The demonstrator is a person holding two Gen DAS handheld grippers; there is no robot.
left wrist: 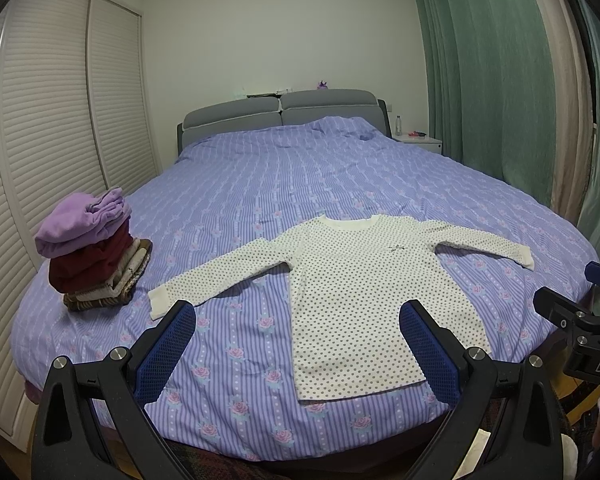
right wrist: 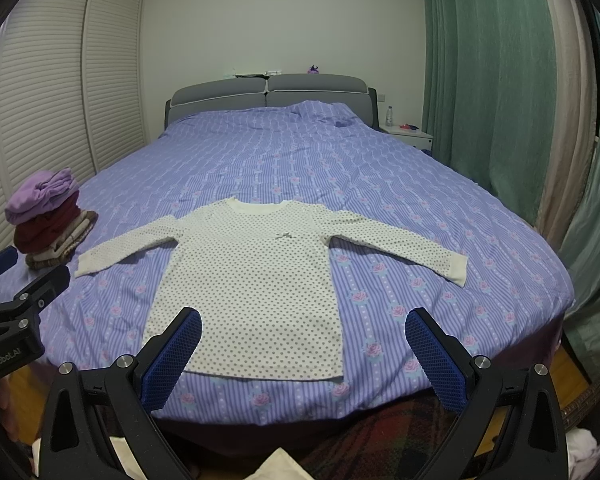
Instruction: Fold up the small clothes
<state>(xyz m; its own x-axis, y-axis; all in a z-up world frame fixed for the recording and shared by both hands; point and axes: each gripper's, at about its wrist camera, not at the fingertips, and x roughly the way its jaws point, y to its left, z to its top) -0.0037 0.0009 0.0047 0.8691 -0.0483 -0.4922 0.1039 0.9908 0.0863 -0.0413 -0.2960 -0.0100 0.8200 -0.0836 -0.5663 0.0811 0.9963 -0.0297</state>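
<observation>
Left wrist view: the polka-dot shirt (left wrist: 352,292) lies flat on the bed (left wrist: 300,168), face up, collar toward the headboard (left wrist: 280,114) and hem toward the foot edge, so its long axis runs away from the camera. Both sleeves are spread sideways. The left gripper (left wrist: 298,344) hangs above the foot edge with its jaws wide and nothing between them. The shirt's body sits to the right of the gripper's centre line, partly behind the right-hand pad; the left sleeve cuff lies just beyond the left-hand pad. A stack of folded clothes (left wrist: 94,248) stands well to the left of the shirt, near the bed's side edge. Part of the other tool shows at the right border.

Right wrist view: here the shirt (right wrist: 256,280) lies left of centre. The right gripper (right wrist: 304,350) is also spread wide and empty, over the foot edge. The hem's left part passes behind its left-hand pad, and the right sleeve stretches out beyond the right-hand pad. The stack (right wrist: 50,220) sits far left of the shirt.

As I judge it, each tool is nearer its own sleeve, so the first fold likely brings a sleeve across the body.
</observation>
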